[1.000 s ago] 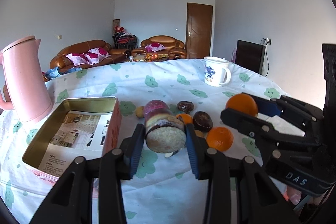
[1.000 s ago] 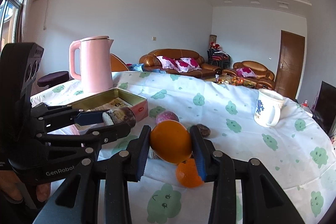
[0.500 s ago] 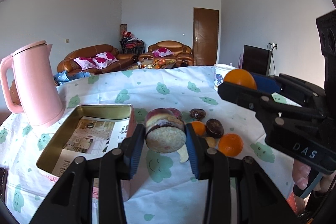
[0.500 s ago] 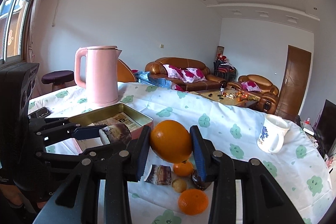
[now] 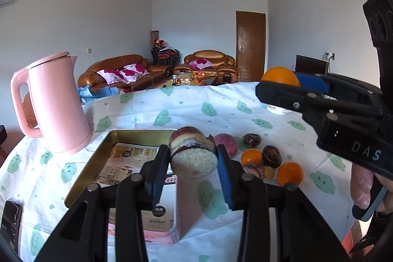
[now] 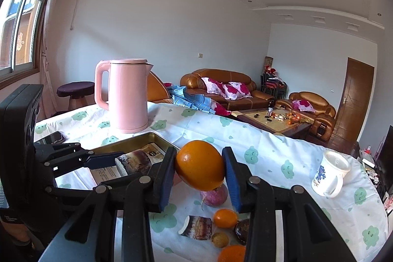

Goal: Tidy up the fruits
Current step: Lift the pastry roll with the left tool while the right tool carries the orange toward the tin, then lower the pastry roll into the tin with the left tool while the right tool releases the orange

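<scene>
My left gripper (image 5: 192, 161) is shut on a short piece of sugarcane (image 5: 192, 155), purple-brown with a pale cut end, held above the near right corner of the gold tin box (image 5: 98, 161). My right gripper (image 6: 200, 170) is shut on a large orange (image 6: 199, 165), held above the fruit pile; it also shows in the left wrist view (image 5: 280, 76). On the cloth lie a pink round fruit (image 6: 213, 195), another sugarcane piece (image 6: 196, 227), small oranges (image 6: 224, 218), dark brown fruits (image 5: 271, 156) and a small yellow-brown fruit (image 6: 220, 239).
A pink kettle (image 5: 55, 103) stands left of the tin box. A white mug with a blue pattern (image 6: 328, 176) stands at the table's far right. A dark phone (image 5: 9, 220) lies at the left edge. The round table has a white cloth (image 5: 172, 109) with green prints.
Both grippers have risen with their loads. The left gripper has moved left toward the tin box; the right gripper has lifted the orange higher above the fruit pile.
</scene>
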### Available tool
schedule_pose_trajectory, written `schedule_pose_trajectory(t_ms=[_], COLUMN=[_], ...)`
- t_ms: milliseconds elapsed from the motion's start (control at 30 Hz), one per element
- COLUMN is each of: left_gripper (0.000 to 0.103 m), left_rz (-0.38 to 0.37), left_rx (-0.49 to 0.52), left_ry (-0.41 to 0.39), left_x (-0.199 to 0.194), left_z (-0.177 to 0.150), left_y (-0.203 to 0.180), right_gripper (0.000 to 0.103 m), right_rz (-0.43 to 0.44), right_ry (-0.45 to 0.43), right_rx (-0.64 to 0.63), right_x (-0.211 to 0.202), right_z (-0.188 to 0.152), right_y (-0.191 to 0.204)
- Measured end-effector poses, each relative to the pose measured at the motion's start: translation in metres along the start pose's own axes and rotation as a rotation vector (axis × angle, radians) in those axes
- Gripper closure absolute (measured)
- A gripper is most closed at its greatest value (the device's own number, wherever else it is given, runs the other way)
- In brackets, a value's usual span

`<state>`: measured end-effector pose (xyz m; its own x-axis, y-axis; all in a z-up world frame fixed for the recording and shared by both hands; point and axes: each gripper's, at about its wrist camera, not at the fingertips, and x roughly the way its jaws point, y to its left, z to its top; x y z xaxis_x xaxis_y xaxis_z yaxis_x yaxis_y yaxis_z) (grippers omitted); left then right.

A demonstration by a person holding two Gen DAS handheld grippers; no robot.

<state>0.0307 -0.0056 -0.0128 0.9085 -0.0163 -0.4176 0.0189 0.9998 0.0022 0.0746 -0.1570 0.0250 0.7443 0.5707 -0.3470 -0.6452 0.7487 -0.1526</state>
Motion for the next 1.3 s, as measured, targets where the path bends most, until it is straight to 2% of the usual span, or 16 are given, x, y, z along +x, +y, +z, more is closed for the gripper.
schedule_pose_trajectory(t_ms=[333,667,1300], left_gripper=[0.063,0.063,0.063], left_rz=[0.048,0.078,0.143], left_rx=[-0.019,-0.032,0.005], left_ry=[-0.004,0.038,0.146], left_x=[0.004,0.023,0.059], left_z=[0.006,0.008,-0.001], left_y=[0.030,0.058,0.082], right_gripper=[0.063,0.063,0.063], right_rz=[0.036,0.069,0.127], right_ry=[0.002,0.042,0.152], right_rx=[-0.017,-0.021,0.009], right_x=[0.020,0.053,0.118], right_z=[0.020,0.024,0.006], right_y=[0.006,0.013,0.029])
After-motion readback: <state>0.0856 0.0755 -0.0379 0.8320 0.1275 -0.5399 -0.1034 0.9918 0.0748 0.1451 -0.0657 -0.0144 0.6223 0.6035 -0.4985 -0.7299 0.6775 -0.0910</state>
